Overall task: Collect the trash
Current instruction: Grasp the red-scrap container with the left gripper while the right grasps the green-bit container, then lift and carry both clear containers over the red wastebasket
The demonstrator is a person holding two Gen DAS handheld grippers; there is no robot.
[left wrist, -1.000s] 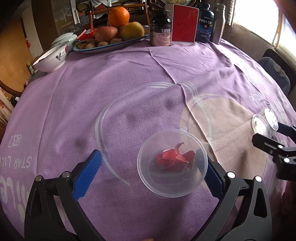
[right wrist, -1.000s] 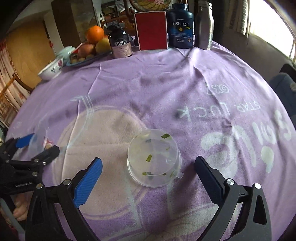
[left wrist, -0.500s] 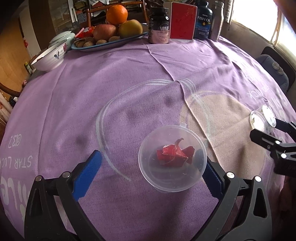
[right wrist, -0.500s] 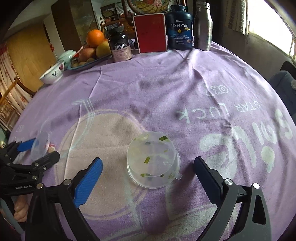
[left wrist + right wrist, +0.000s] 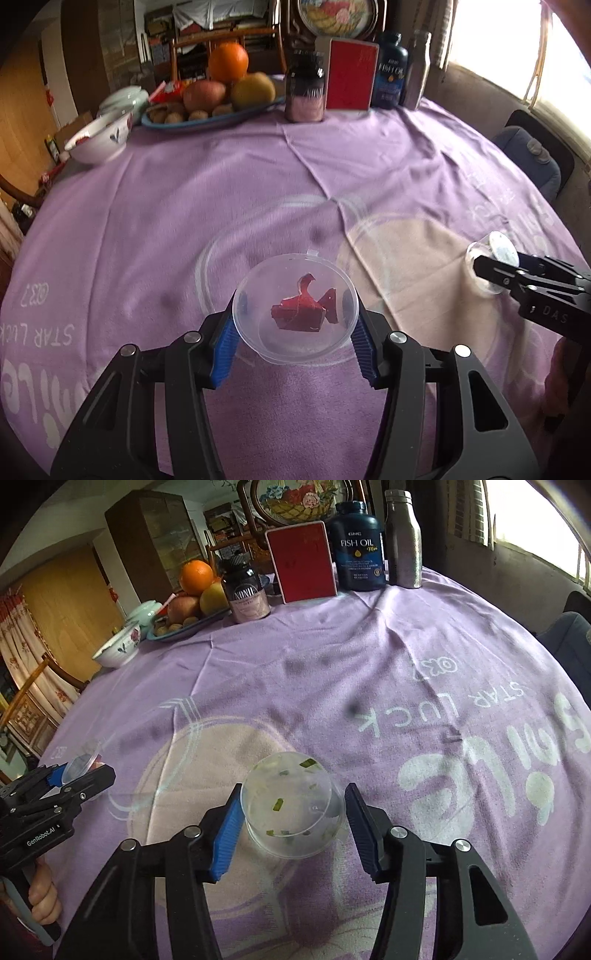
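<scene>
In the left wrist view my left gripper (image 5: 293,349) is shut on a clear plastic cup (image 5: 295,306) that holds a crumpled red wrapper (image 5: 301,308); both blue pads touch its rim. In the right wrist view my right gripper (image 5: 291,829) is closed around a second clear plastic cup (image 5: 293,806) with green scraps stuck inside; the left pad touches it, the right pad sits close beside it. Each gripper also shows in the other view, the right (image 5: 495,275) and the left (image 5: 79,775), with its cup between the fingers.
A purple cloth (image 5: 184,206) covers the round table. At the far edge stand a fruit tray (image 5: 210,110), a white bowl (image 5: 101,138), a dark jar (image 5: 306,90), a red box (image 5: 351,75), a fish oil bottle (image 5: 356,546) and a steel bottle (image 5: 402,541). A chair (image 5: 532,158) stands at the right.
Both grippers have closed from wide open onto their cups. The left cup now sits between the pads, and the right cup has tipped a little.
</scene>
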